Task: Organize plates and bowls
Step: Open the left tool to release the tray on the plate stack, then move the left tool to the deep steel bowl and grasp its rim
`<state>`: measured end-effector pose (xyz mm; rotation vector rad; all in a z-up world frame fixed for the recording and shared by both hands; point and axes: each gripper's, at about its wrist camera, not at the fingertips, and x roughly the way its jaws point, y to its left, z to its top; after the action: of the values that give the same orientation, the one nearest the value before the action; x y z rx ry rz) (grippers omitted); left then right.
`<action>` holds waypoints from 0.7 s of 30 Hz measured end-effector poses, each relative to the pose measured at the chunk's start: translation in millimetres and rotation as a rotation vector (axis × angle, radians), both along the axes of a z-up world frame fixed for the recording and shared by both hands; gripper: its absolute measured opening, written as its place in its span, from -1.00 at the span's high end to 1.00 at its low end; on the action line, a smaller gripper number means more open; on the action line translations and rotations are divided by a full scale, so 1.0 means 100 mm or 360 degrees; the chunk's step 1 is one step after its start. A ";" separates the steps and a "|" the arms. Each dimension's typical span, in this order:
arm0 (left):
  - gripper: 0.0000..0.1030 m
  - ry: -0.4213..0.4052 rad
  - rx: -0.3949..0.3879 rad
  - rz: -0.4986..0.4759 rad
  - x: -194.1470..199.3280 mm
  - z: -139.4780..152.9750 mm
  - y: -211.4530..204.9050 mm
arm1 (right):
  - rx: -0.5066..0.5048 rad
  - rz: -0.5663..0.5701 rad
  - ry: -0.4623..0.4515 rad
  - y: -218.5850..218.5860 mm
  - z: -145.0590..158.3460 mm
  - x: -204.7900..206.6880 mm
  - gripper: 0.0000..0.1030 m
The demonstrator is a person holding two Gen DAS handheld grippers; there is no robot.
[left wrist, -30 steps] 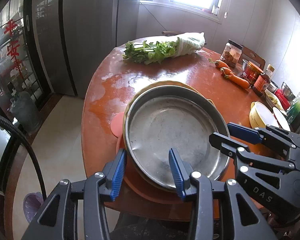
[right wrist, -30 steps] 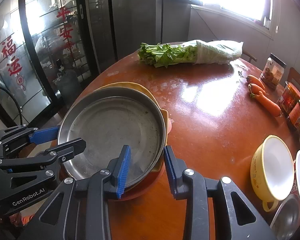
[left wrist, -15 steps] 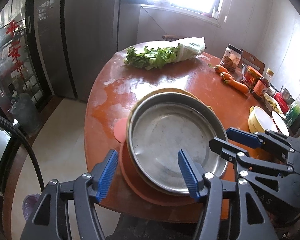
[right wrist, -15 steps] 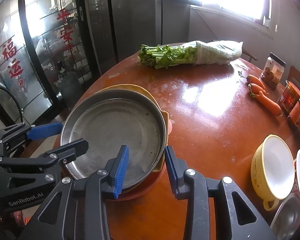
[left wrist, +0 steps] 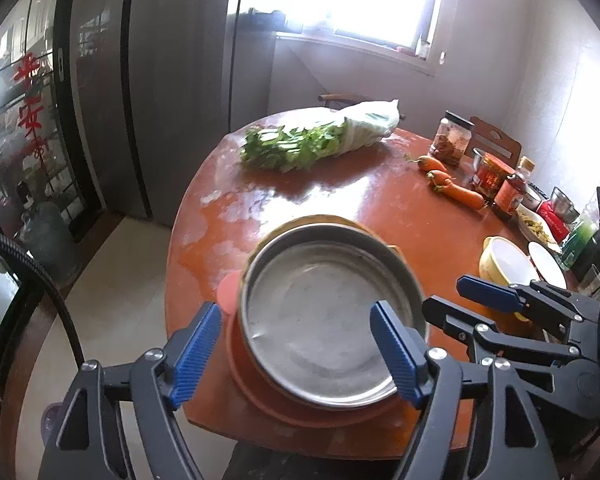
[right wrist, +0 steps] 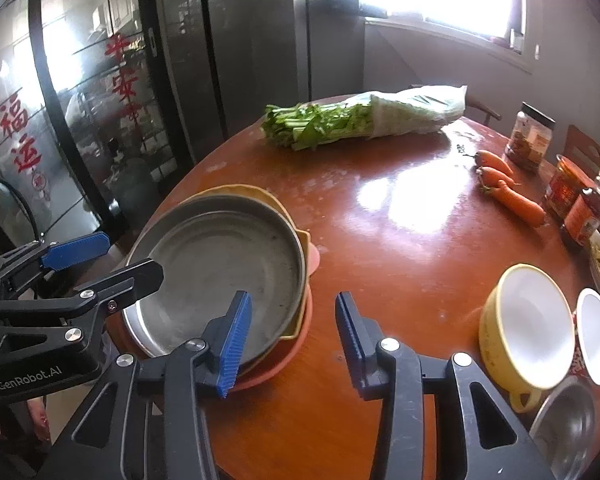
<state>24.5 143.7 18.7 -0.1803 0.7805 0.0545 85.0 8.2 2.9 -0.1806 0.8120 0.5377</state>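
Up close, my left gripper (left wrist: 300,352) was spread wide, its blue pads either side of the steel plate (left wrist: 324,320) without touching it, holding nothing. My right gripper (right wrist: 292,340) was also parted and empty, hovering at the plate's right rim over the round wooden table (right wrist: 400,240). That steel plate sat on top of a yellow dish (right wrist: 296,236), which rested on an orange plate (right wrist: 296,340) near the table's edge. Off to the right stood a yellow bowl (right wrist: 528,324) with a small white bowl (right wrist: 596,332) just beside it. Farther out lay carrots (right wrist: 508,192), jars (right wrist: 530,136) and bagged greens (right wrist: 360,120).
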 end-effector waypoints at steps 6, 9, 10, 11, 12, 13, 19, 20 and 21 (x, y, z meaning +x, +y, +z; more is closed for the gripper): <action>-0.66 -0.0053 0.0026 -0.0048 -0.01 0.11 -0.21 | 0.0032 -0.0053 -0.0016 -0.21 0.08 -0.05 0.00; -0.74 -0.0088 0.0017 -0.0088 -0.01 0.18 -0.33 | 0.0064 -0.0095 -0.0040 -0.37 0.14 -0.10 -0.02; -0.75 -0.0098 0.0010 -0.0101 -0.01 0.20 -0.37 | 0.0078 -0.0118 -0.0050 -0.45 0.16 -0.12 -0.04; -0.77 -0.0112 0.0003 -0.0118 -0.01 0.23 -0.44 | 0.0085 -0.0130 -0.0055 -0.50 0.18 -0.14 -0.08; -0.78 -0.0122 0.0005 -0.0130 -0.01 0.25 -0.50 | 0.0096 -0.0149 -0.0062 -0.57 0.20 -0.16 -0.10; -0.79 -0.0135 0.0014 -0.0137 -0.01 0.27 -0.56 | 0.0106 -0.0173 -0.0076 -0.65 0.23 -0.18 -0.13; -0.82 -0.0177 0.0052 -0.0191 0.06 0.38 -0.96 | 0.0158 -0.0296 -0.0125 -1.18 0.35 -0.27 -0.19; -0.83 -0.0178 0.0054 -0.0204 0.08 0.39 -1.03 | 0.0166 -0.0320 -0.0132 -1.29 0.36 -0.28 -0.19; -0.83 -0.0175 0.0049 -0.0222 0.11 0.40 -1.11 | 0.0172 -0.0340 -0.0135 -1.39 0.38 -0.29 -0.20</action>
<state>35.2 32.5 58.7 -0.0987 0.6804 -0.0749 56.3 -130.5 40.6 -0.0164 0.7077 0.3685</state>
